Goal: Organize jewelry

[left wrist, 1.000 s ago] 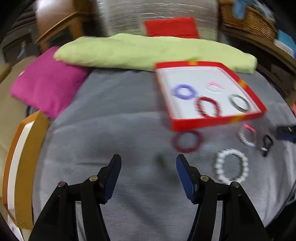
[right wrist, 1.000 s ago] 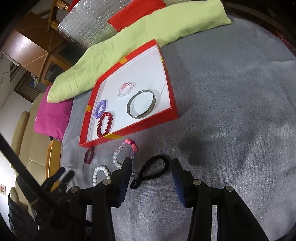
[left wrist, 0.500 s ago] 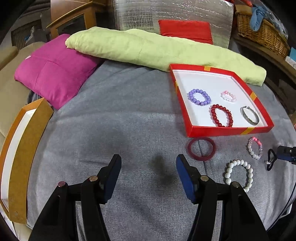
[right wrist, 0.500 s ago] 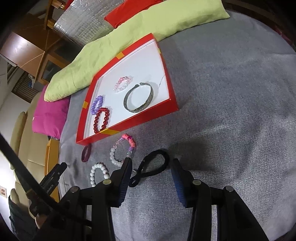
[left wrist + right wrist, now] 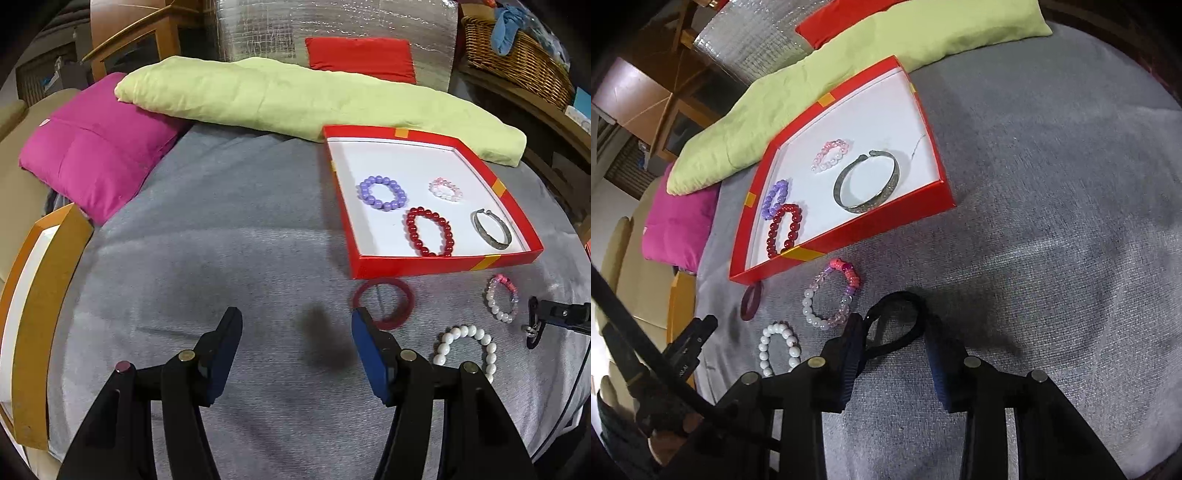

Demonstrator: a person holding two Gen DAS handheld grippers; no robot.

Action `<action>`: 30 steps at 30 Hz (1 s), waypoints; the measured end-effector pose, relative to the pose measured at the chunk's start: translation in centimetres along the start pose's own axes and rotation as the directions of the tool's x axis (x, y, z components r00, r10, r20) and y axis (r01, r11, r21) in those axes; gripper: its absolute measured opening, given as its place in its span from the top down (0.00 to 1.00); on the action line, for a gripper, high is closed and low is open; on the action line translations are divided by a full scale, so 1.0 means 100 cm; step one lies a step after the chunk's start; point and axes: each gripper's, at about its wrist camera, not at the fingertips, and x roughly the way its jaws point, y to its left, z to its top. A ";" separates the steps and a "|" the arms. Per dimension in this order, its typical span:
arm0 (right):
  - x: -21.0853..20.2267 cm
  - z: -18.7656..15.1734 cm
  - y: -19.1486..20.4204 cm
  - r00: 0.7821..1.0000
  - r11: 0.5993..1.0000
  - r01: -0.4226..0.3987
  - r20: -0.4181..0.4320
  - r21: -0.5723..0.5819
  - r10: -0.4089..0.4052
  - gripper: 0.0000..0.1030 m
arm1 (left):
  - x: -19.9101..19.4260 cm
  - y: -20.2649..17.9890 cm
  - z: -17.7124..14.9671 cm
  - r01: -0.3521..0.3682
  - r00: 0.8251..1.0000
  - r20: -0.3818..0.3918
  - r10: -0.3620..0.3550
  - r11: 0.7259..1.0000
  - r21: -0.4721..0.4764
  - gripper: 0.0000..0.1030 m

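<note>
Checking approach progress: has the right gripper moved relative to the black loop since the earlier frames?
Yes. The right gripper has closed in on the black loop, which now lies between its open fingers; the red tray also sits nearer in that view.

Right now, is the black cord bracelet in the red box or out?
Out. The black cord bracelet lies on the gray cloth, outside the red box, between the right gripper's open fingers.

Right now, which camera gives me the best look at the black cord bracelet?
The right wrist view: the black cord bracelet lies on the grey cloth between the open fingers of the right gripper, its loop plainly visible. The left wrist view shows only a dark sliver of it at the right edge, beside the right gripper's tip.
</note>
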 end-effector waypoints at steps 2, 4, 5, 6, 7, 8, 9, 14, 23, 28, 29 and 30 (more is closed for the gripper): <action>0.001 -0.002 0.005 1.000 0.999 0.021 0.014 -0.040 -0.020 0.64 | 0.001 -0.003 0.001 0.009 1.000 0.005 -0.009 1.000 0.004 0.39; 0.002 -0.004 0.008 0.998 0.996 0.049 0.030 -0.076 -0.047 0.72 | 0.002 -0.007 0.002 0.021 1.000 0.012 -0.022 1.000 0.008 0.39; 0.002 -0.004 0.008 0.998 0.994 0.061 0.036 -0.092 -0.058 0.76 | 0.002 -0.009 0.002 0.026 1.000 0.015 -0.026 1.000 0.011 0.39; 0.002 -0.004 0.007 0.997 0.993 0.065 0.038 -0.099 -0.062 0.83 | 0.002 -0.011 0.003 0.032 0.999 0.018 -0.032 0.999 0.014 0.40; 0.002 -0.004 0.006 0.997 0.993 0.066 0.040 -0.100 -0.063 0.89 | 0.002 -0.012 0.002 0.040 0.999 0.022 -0.040 0.999 0.017 0.41; 0.002 -0.003 0.004 0.997 0.993 0.065 0.042 -0.097 -0.061 0.90 | 0.002 -0.014 0.003 0.047 0.999 0.022 -0.048 0.999 0.023 0.42; 0.000 -0.002 0.002 0.997 0.993 0.064 0.045 -0.095 -0.060 0.91 | 0.004 -0.016 0.003 0.054 0.998 0.020 -0.055 0.998 0.029 0.43; -0.010 0.005 -0.007 0.993 0.993 0.086 0.086 -0.080 -0.080 0.91 | 0.013 -0.021 0.007 0.087 0.996 0.002 -0.087 0.996 0.028 0.45; -0.011 0.013 -0.024 0.999 0.998 -0.040 -0.004 0.051 0.040 0.76 | 0.039 -0.029 0.011 0.121 0.991 -0.055 -0.120 0.992 0.026 0.47; -0.012 0.008 -0.011 0.998 0.998 -0.065 -0.002 0.020 0.065 0.53 | 0.045 -0.036 0.009 0.124 0.991 -0.060 -0.121 0.991 0.059 0.84; -0.010 0.005 -0.007 0.998 0.998 -0.065 -0.005 0.008 0.065 0.53 | 0.045 -0.037 0.008 0.121 0.991 -0.062 -0.117 0.990 0.067 0.87; -0.008 0.003 -0.002 0.998 0.998 -0.067 -0.017 -0.008 0.067 0.53 | 0.043 -0.038 0.006 0.119 0.992 -0.058 -0.115 0.990 0.072 0.89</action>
